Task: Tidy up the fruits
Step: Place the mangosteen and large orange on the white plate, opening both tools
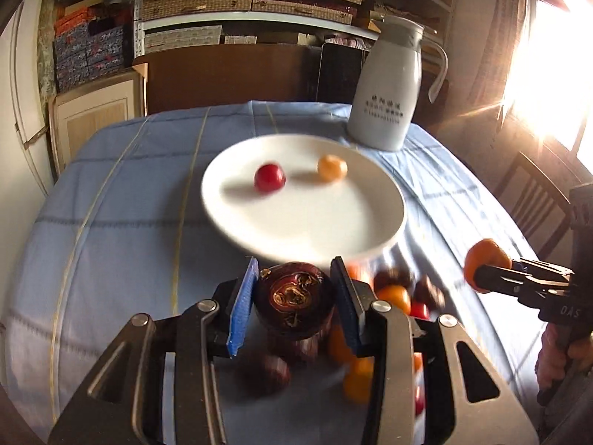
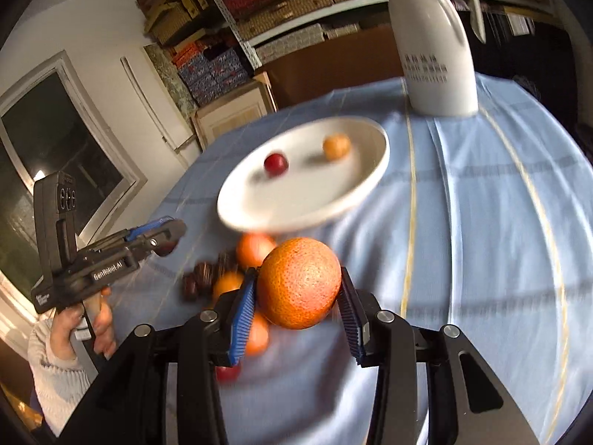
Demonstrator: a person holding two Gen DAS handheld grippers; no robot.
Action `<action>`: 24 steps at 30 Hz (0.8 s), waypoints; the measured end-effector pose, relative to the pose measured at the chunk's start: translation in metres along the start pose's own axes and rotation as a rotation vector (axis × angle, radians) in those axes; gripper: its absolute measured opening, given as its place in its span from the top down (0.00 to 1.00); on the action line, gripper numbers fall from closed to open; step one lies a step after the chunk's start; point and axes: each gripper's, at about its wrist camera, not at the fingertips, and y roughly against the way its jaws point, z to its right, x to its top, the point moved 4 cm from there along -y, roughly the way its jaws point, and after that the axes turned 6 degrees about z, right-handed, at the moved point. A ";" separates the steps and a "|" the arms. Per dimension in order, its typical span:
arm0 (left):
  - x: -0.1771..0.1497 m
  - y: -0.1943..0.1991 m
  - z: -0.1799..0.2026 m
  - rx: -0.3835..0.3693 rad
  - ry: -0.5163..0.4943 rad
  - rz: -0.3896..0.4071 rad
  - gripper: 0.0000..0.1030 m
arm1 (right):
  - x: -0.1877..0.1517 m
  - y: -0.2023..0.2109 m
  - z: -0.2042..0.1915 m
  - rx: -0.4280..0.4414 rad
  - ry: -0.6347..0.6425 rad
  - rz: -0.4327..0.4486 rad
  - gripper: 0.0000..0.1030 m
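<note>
My left gripper (image 1: 294, 285) is shut on a dark purple mangosteen (image 1: 294, 302) and holds it above the fruit pile. My right gripper (image 2: 298, 291) is shut on a large orange (image 2: 299, 282); it also shows in the left wrist view (image 1: 481, 265). A white plate (image 1: 333, 230) lies ahead on the blue tablecloth, with a red fruit (image 1: 269, 178) and a small yellow-orange fruit (image 1: 332, 167) in it. The plate (image 2: 259, 207) also shows in the right wrist view. A blurred pile of loose fruits (image 1: 396, 296) lies below both grippers, orange, red and dark ones.
A white thermos jug (image 1: 389, 85) stands at the table's far right corner, behind the plate. A wooden chair (image 1: 533, 200) stands to the right of the table. Shelves with stacked boxes (image 1: 259, 0) fill the back wall. The left gripper (image 2: 163, 239) shows at left in the right wrist view.
</note>
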 end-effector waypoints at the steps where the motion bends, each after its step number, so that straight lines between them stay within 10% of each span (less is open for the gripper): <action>1: 0.006 -0.007 0.001 0.001 -0.002 -0.002 0.61 | 0.012 -0.009 -0.002 -0.001 -0.002 0.002 0.58; 11: 0.021 -0.086 -0.019 0.020 0.044 -0.069 0.60 | 0.050 -0.110 -0.009 -0.068 -0.023 -0.057 0.55; 24: 0.010 -0.043 -0.035 0.042 0.064 0.012 0.37 | 0.036 -0.069 -0.008 -0.034 -0.039 0.025 0.51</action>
